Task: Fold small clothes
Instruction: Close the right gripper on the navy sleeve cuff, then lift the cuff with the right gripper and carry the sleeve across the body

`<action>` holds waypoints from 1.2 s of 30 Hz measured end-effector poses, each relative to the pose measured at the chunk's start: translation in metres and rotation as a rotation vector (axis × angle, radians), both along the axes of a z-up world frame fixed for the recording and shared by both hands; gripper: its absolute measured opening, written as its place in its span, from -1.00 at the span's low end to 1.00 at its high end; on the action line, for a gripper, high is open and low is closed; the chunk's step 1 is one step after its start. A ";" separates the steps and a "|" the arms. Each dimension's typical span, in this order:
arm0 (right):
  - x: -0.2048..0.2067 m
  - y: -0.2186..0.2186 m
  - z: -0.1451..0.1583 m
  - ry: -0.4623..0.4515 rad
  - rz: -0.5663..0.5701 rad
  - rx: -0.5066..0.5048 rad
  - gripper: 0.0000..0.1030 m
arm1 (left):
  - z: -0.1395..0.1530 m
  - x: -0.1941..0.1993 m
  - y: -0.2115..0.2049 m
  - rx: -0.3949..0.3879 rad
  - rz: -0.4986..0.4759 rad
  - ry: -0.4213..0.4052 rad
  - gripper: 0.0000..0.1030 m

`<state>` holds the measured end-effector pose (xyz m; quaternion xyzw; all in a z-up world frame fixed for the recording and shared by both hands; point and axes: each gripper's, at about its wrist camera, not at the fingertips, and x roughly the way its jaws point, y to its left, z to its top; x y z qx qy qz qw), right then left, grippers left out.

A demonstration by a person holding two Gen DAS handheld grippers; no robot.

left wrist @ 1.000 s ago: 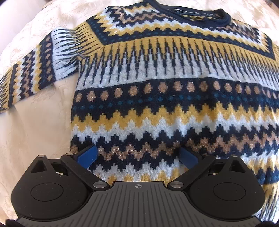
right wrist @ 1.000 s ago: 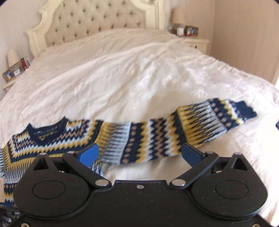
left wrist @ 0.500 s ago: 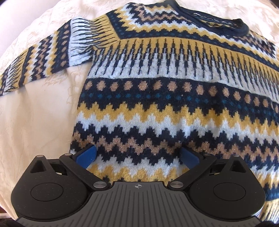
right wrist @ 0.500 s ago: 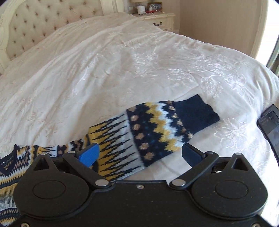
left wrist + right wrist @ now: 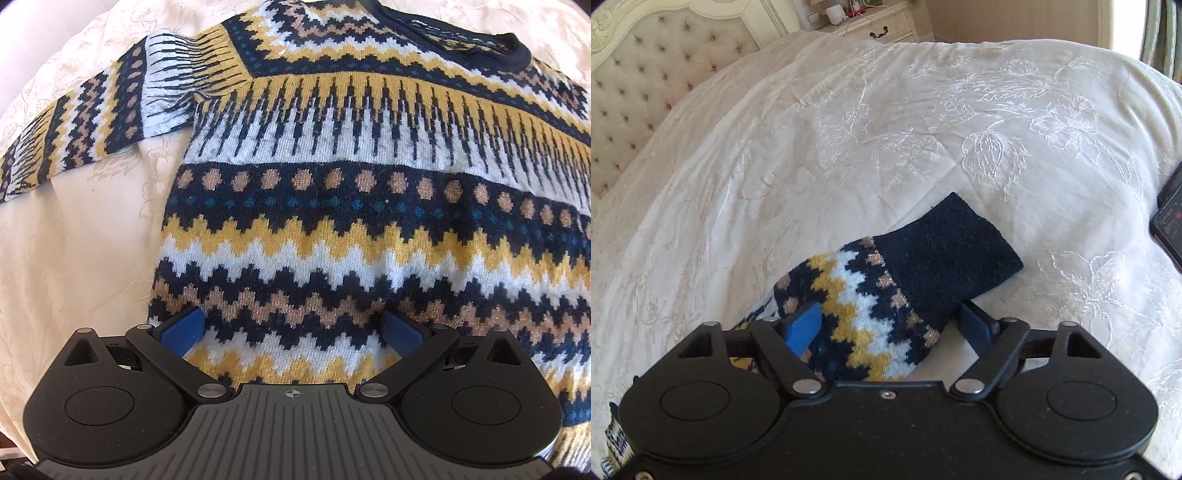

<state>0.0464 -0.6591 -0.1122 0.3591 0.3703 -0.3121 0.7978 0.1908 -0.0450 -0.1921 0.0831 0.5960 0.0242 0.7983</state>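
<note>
While your left gripper hangs over the lower body of the sweater, its jaws stand wide with nothing between them; the blue pads sit above the zigzag bands near the hem. Sweater lies flat, front up, on the bed, navy collar at the far right, one sleeve stretched out to the far left across the cream bedspread.

Your right gripper is low over the other sleeve's end, jaws wide and straddling it: the patterned part just behind the navy cuff lies between the pads. Whether either pad touches the knit, you cannot tell. Cuff points far and right across the embroidered bedspread. A phone rests at the right edge of the bed, well apart from the cuff. Tufted headboard far left; nightstand beyond it.
</note>
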 end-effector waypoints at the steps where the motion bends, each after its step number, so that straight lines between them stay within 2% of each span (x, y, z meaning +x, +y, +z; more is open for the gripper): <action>1: 0.001 -0.003 0.000 -0.013 0.000 0.007 -0.05 | 0.000 0.001 -0.001 -0.003 0.001 0.000 1.00; 3: 0.005 -0.004 0.003 -0.040 0.017 0.028 -0.52 | -0.001 0.000 0.001 -0.012 0.000 -0.003 1.00; 4: 0.008 -0.001 0.007 -0.040 0.024 0.014 -0.55 | -0.001 -0.001 0.002 -0.018 -0.001 -0.004 1.00; 10: 0.035 0.052 0.055 -0.069 0.160 -0.098 -0.60 | -0.004 0.003 0.010 -0.062 -0.035 0.020 0.99; 12: 0.050 0.078 0.071 -0.092 0.218 -0.113 -0.60 | 0.000 0.005 0.011 -0.077 -0.069 0.031 0.90; 14: 0.067 0.109 0.085 -0.115 0.280 -0.125 -0.60 | 0.008 0.006 0.012 -0.099 -0.104 0.025 0.61; 16: 0.083 0.141 0.096 -0.145 0.341 -0.126 -0.60 | 0.017 0.009 0.018 -0.126 -0.136 0.008 0.45; 21: 0.125 0.228 0.110 -0.215 0.487 -0.092 -0.61 | 0.043 0.015 0.042 -0.198 -0.191 -0.039 0.39; 27: 0.175 0.336 0.100 -0.254 0.687 -0.077 -0.61 | 0.062 0.032 0.082 -0.242 -0.215 -0.084 0.39; 32: 0.202 0.415 0.067 -0.257 0.814 -0.011 -0.61 | 0.063 0.039 0.094 -0.249 -0.206 -0.108 0.39; 36: 0.214 0.465 0.032 -0.219 0.881 0.032 -0.60 | 0.066 0.041 0.111 -0.260 -0.181 -0.115 0.39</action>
